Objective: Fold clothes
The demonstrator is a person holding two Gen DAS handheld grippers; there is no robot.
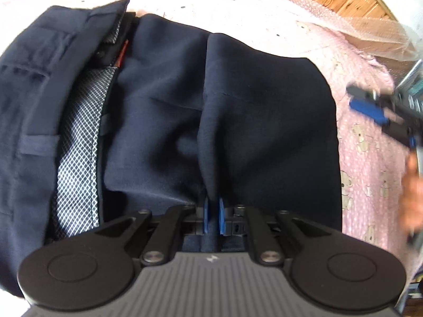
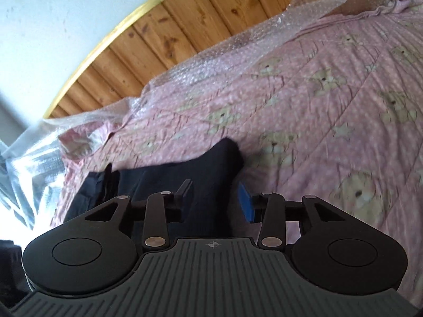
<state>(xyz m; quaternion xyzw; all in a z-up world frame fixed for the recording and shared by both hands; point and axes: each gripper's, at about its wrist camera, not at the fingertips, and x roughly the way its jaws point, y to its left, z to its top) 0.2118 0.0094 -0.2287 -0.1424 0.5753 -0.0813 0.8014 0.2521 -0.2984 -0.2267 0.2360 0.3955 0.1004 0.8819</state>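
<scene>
Navy cloth, held: left gripper [image 1: 213,215] has its blue pads almost together on a raised ridge of the trousers [image 1: 164,111]; the pinch takes only a narrow fold at the near edge of the garment.
Left gripper, risk: so thin a bite may slide out if the fold is drawn hard or sideways, and the ridge would then drop back and crease.
Right gripper, state: right gripper [image 2: 214,200] stands part open with nothing pressed between its pads; dark cloth lies below and between the fingers, though contact cannot be told.
Right gripper, risk: closing from this pose may catch one layer only, or the quilt beneath, so the two hands would lift unevenly and skew the fold.
Trousers, place: spread on the quilt [image 1: 370,142], waistband [image 1: 37,100] to the left in the left wrist view, checked lining [image 1: 79,132] showing, far corner [image 2: 227,148] lying near the bed's middle.
Trousers, risk: open waistband and exposed lining may bunch inside the fold if not flattened first.
Quilt, nature: pink, padded, printed with bears, soft and wrinkled; it could drag along with the cloth.
Bubble wrap [image 2: 201,63], place: along the far edge of the bed, against the wooden panelling [image 2: 169,34]; well apart from the trousers, small hazard.
Hand [image 1: 412,190], place: blurred at the right edge, carrying the right gripper.
</scene>
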